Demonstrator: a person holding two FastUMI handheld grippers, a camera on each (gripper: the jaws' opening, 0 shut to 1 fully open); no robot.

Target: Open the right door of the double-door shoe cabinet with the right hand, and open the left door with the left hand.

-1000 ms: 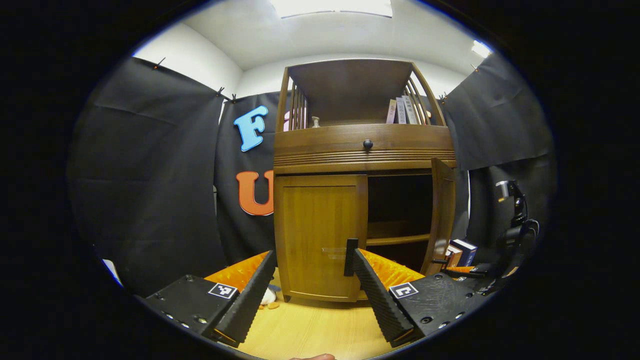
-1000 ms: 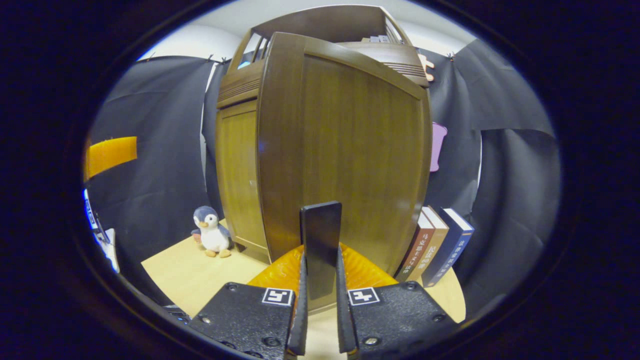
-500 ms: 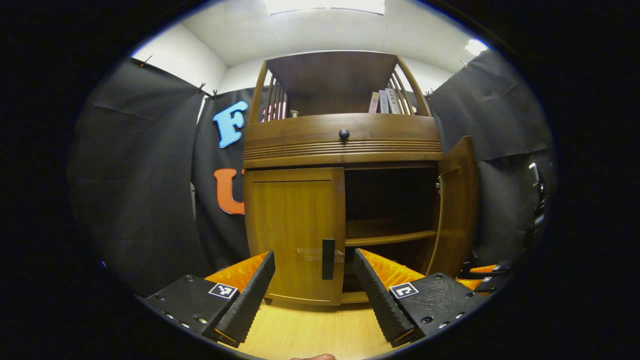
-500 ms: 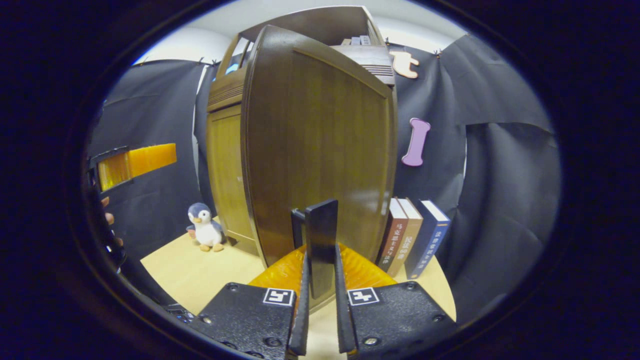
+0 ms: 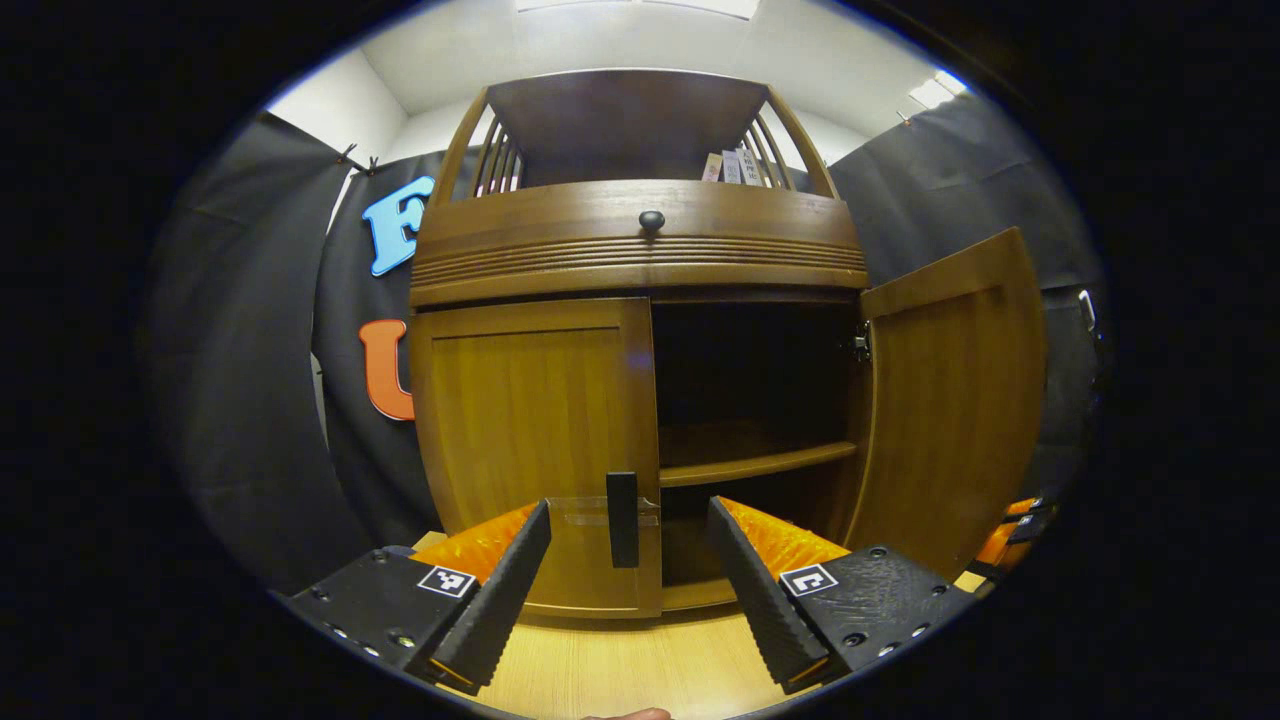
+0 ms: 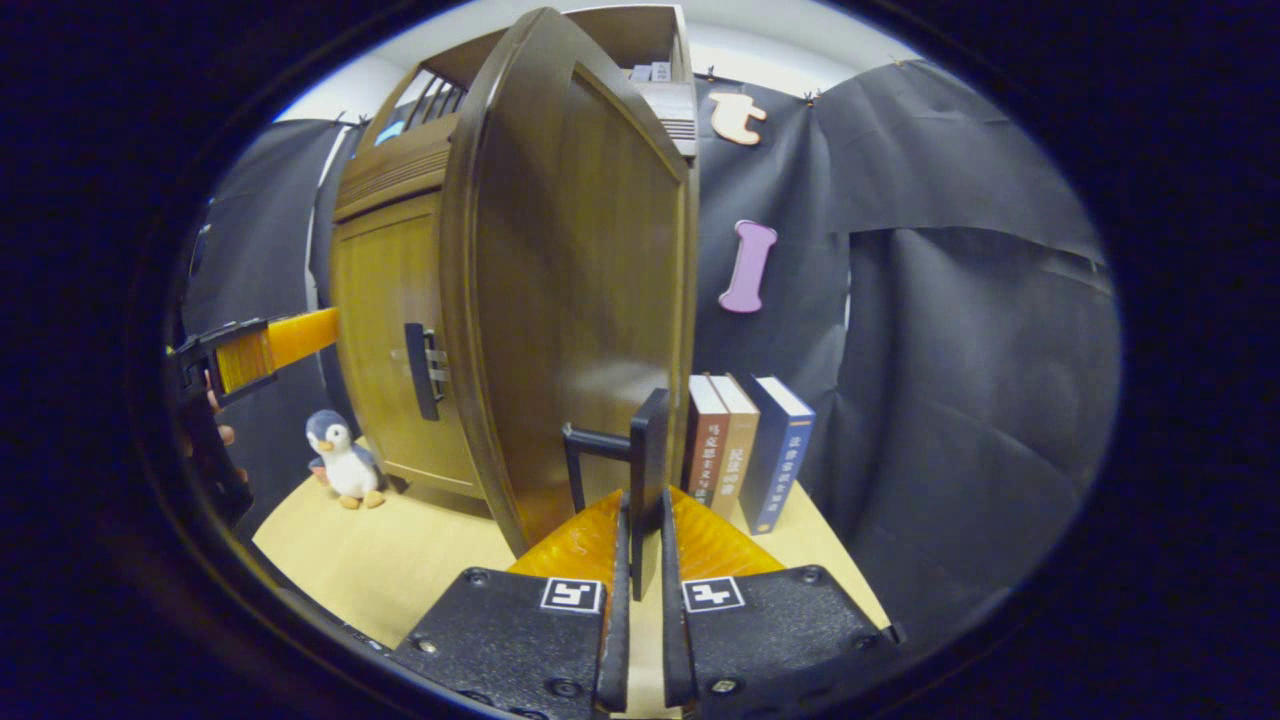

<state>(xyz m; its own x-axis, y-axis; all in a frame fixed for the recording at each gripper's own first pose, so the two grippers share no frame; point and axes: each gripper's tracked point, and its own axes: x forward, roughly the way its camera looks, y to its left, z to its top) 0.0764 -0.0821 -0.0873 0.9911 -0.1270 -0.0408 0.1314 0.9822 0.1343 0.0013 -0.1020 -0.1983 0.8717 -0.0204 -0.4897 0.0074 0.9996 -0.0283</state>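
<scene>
Meanwhile, right claw (image 6: 640,600) grips handle (image 6: 648,470) (book spines (image 6: 722,450) unreadable).

Toy penguin (image 6: 343,462) standing upright on the light wooden tabletop (image 6: 400,560). Three books (image 6: 745,450) standing upright side by side, spines outward, against the black cloth wall (image 6: 960,380). More books (image 5: 732,166) on the open top shelf. Ceiling light panel (image 5: 690,6) overhead.
</scene>
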